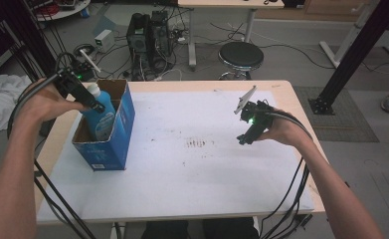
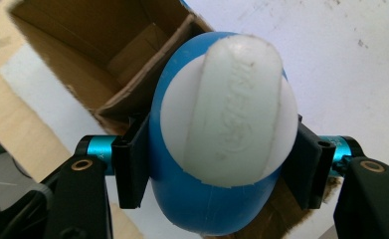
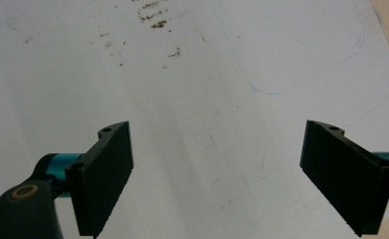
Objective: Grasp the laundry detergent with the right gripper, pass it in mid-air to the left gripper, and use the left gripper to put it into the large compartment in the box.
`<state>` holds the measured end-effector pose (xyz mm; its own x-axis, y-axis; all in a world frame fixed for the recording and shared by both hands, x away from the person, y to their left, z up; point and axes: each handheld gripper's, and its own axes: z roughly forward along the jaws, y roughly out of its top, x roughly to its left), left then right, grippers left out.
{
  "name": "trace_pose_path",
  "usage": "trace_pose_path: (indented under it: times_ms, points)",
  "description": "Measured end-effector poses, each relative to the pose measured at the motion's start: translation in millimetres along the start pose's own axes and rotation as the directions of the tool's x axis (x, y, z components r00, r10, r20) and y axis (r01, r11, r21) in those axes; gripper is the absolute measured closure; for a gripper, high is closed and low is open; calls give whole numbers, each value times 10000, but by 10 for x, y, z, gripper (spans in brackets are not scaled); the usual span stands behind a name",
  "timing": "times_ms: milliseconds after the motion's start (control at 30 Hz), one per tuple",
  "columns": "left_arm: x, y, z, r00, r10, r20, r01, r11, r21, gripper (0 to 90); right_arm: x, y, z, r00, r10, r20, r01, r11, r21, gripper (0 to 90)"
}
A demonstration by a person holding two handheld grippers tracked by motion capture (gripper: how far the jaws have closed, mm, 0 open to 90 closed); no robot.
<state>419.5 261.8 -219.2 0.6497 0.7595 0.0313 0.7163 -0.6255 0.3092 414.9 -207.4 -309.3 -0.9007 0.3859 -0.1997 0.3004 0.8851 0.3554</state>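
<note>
Bottle (image 1: 100, 117) lower body hidden inside box (image 1: 122, 134).

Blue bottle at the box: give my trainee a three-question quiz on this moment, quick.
1. True or false: the left gripper is clamped on the blue bottle.
2. What colour is the bottle's cap?
3. The right gripper is: A) gripping the cardboard box, B) open above the white sheet, C) holding a cup.

Key: 1 true; 2 white; 3 B.
</note>
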Motion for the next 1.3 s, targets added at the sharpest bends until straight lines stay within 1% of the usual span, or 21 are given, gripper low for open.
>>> trace_pose_path:
  times_ms: [67,100,167,267,400,433,467,500,567,600,667,733,867,967,1000,1033,1100,1133,1233,1267,1300]
  points:
    - [-2,-25,84,10000,-33,41,33,10000,88,371,-3,-5,17,10000,-77,3,77,10000,19,126]
    - [0,-35,123,10000,45,43,-45,9999,143,371,1,-7,22,10000,-46,-20,47,10000,78,126]
    - [-7,-58,196,10000,-21,98,19,9998,207,371,4,-7,36,10000,-31,-17,31,10000,66,126]
    - [-1,-88,285,9999,68,133,-72,9995,299,371,5,-4,52,10000,-69,-27,69,9999,149,126]
    - [-20,-124,395,9996,141,243,-147,9996,233,371,15,-1,71,10000,-41,-38,41,9998,192,126]
    - [-7,-130,411,9993,293,243,-300,9991,312,371,13,-1,73,10000,-35,-44,35,9998,189,126]
    - [-6,-133,423,9991,342,257,-349,9989,307,371,10,-1,76,10000,-55,-46,55,9998,192,126]
    - [-17,-138,450,9992,260,294,-267,9994,223,371,9,0,76,10000,-71,-48,72,9998,207,126]
    - [-13,-145,480,9981,537,315,-549,9977,403,371,9,3,80,10000,-89,-38,90,9998,186,126]
    - [-27,-154,506,9983,488,329,-500,9981,370,371,9,5,80,9999,-114,-28,114,9997,207,126]
    - [-15,-164,525,9972,686,314,-700,9964,487,371,11,4,86,9999,-108,-43,109,9997,200,126]
    - [-4,-179,523,9976,608,332,-618,9976,296,371,11,3,91,10000,-82,-26,82,9997,230,126]
    - [-14,-192,529,9964,761,384,-775,9963,366,370,14,-3,102,10000,1,-49,0,9996,293,126]
    - [-22,-195,526,9956,873,345,-888,9951,437,370,12,1,109,10000,-66,-69,68,9997,247,126]
    - [-40,-197,532,9966,740,348,-752,9965,353,370,22,6,110,10000,0,-49,1,9996,280,126]
    - [-40,-195,529,9957,881,301,-893,9952,411,369,20,9,113,9999,-76,-73,78,9997,244,126]
    - [-51,-193,526,9949,969,275,-981,9941,454,369,22,14,112,9999,-84,-55,85,9997,248,126]
    - [-50,-194,529,9950,964,260,-975,9943,431,369,21,14,111,9999,-128,-64,130,9996,242,126]
    - [-41,-202,532,9958,861,315,-872,9956,344,367,34,13,102,10000,-18,-47,19,9997,237,126]
    - [-35,-201,529,9952,923,316,-935,9949,390,367,26,9,101,10000,-91,-39,92,9997,215,126]
    - [-34,-201,528,9951,934,316,-946,9947,396,366,29,6,96,10000,-24,-24,24,9997,247,126]
